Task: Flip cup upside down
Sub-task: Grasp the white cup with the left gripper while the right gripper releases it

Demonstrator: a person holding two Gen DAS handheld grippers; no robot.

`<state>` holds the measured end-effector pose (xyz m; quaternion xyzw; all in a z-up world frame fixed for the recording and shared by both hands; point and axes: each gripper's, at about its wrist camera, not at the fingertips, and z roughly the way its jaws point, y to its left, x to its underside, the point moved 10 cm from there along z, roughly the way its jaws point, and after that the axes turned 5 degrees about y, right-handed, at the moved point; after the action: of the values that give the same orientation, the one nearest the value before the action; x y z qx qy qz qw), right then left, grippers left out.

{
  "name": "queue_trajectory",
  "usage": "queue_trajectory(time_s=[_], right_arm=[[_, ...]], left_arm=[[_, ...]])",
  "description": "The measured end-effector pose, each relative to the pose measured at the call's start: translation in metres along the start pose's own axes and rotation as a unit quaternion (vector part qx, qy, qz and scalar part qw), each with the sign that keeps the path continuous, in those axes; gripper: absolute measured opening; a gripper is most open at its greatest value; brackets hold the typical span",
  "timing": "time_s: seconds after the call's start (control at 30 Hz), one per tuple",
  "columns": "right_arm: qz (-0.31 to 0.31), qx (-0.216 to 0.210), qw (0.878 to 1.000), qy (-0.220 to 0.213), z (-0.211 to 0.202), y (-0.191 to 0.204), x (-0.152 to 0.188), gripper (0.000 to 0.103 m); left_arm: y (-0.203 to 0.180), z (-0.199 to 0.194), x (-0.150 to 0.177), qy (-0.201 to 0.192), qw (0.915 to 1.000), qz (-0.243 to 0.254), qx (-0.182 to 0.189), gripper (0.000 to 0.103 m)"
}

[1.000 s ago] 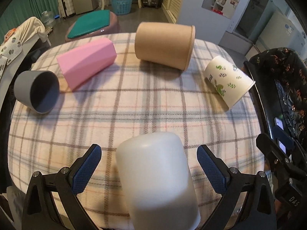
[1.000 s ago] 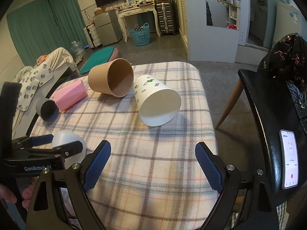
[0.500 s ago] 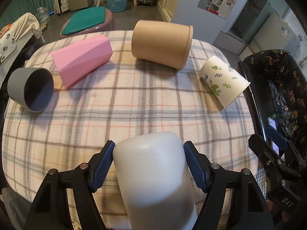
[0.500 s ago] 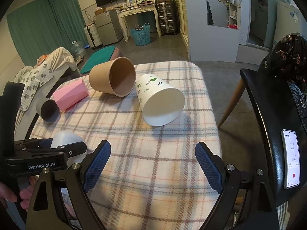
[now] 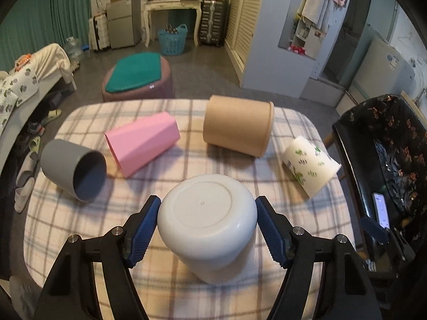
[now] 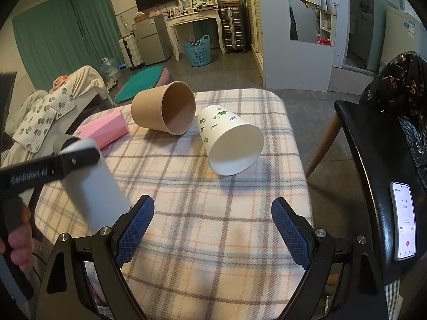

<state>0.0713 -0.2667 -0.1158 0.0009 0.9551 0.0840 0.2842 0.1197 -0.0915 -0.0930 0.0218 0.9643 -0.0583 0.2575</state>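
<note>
My left gripper is shut on a plain white cup, its blue pads pressed on both sides. The cup is tilted up with its closed base towards the camera, mouth down near the plaid tablecloth. In the right wrist view the same white cup leans at the left, held by the left gripper's fingers. My right gripper is open and empty above the near part of the cloth.
Other cups lie on their sides: grey, pink, brown and leaf-printed white. A black chair with a phone stands at the right. A stool stands beyond the table.
My left gripper closed on the white cup, which lay on its side, and tipped it up so its base faces the camera. The right gripper stayed open and nearly still.
</note>
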Motion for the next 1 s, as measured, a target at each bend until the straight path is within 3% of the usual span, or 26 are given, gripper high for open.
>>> queue_trajectory(time_s=[0.4, 0.53, 0.77, 1.0], right_arm=[[-0.007, 0.006, 1.000, 0.001, 0.003, 0.003, 0.001, 0.090], [-0.007, 0.006, 1.000, 0.002, 0.003, 0.003, 0.002, 0.090], [-0.009, 0.008, 1.000, -0.003, 0.002, 0.003, -0.002, 0.090], [-0.011, 0.005, 1.000, -0.015, -0.006, 0.004, -0.005, 0.090]], left_arm=[[-0.009, 0.007, -0.002, -0.021, 0.9995, 0.022, -0.012, 0.074], [-0.018, 0.009, 0.004, -0.011, 0.9996, 0.018, 0.021, 0.074], [-0.025, 0.009, 0.008, -0.016, 0.9993, 0.032, 0.009, 0.075], [-0.024, -0.010, 0.001, -0.047, 0.9983, 0.036, 0.002, 0.081]])
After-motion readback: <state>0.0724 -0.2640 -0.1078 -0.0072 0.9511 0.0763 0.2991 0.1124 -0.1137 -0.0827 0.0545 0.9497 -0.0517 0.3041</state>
